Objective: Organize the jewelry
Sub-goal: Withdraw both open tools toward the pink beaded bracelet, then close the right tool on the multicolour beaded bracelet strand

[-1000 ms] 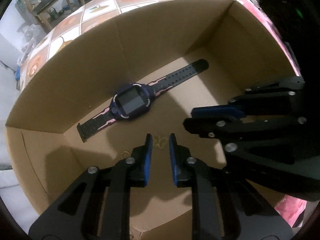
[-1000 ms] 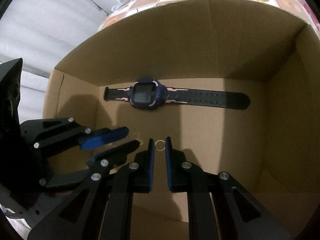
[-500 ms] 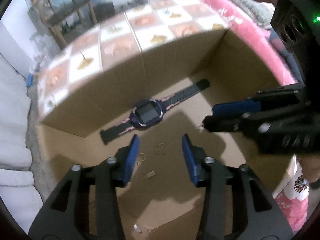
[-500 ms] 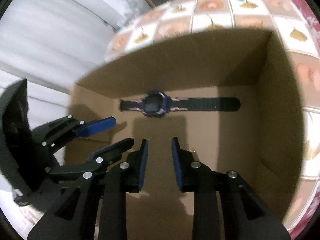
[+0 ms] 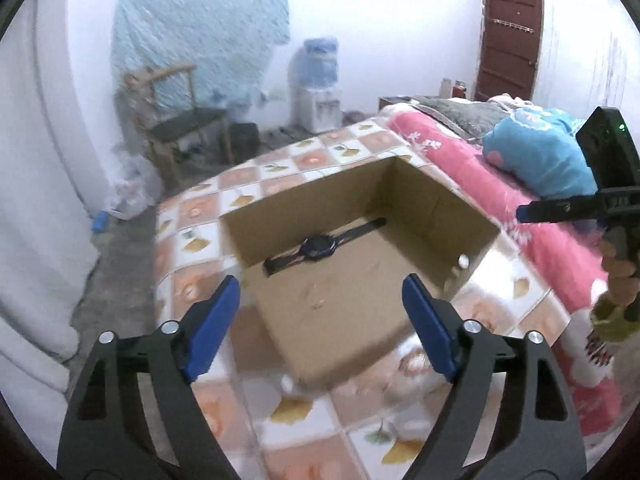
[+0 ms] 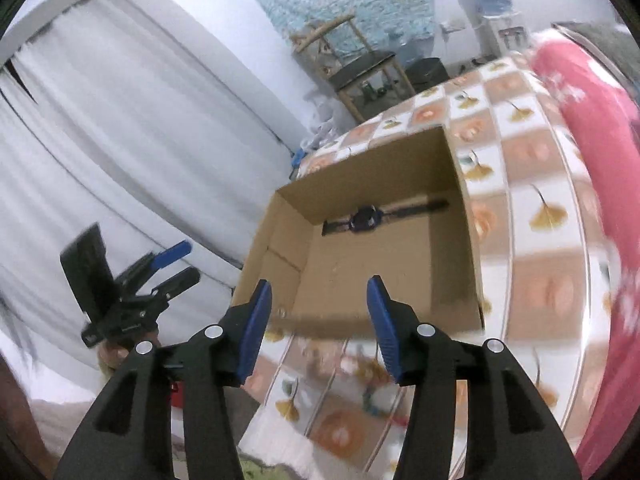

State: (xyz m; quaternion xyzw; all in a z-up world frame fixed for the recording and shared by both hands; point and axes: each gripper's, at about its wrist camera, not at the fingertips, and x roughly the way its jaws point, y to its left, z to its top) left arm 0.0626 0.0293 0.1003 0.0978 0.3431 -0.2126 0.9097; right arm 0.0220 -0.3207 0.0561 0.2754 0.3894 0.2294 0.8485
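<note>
Jewelry here means mostly the watch (image 5: 318, 247), which lies flat on the floor of the cardboard box (image 5: 436, 204), its strap stretched out along the far wall, so it takes little room and leaves the middle of the floor free for other pieces. On that bare floor I see a few very small pale bits (image 5: 318, 302); they may be rings or earrings, but the picture is too blurred to say. The box stands open on the tiled cloth (image 5: 192, 208) of the bed, beside the pink blanket (image 5: 460, 160), where both hands can reach into it from above. The left gripper (image 5: 320, 312) is above the near edge of the box with its jaws wide apart and nothing between them; they have just been opening. The right gripper (image 6: 320, 312) is also released, its jaws about half apart and empty, and they too have just been opening. Both tools point down toward the box from outside it, so I judge that each has let go of its small piece inside. In my opinion the next step is to fetch more jewelry, though no other pieces can be seen outside the box
</note>
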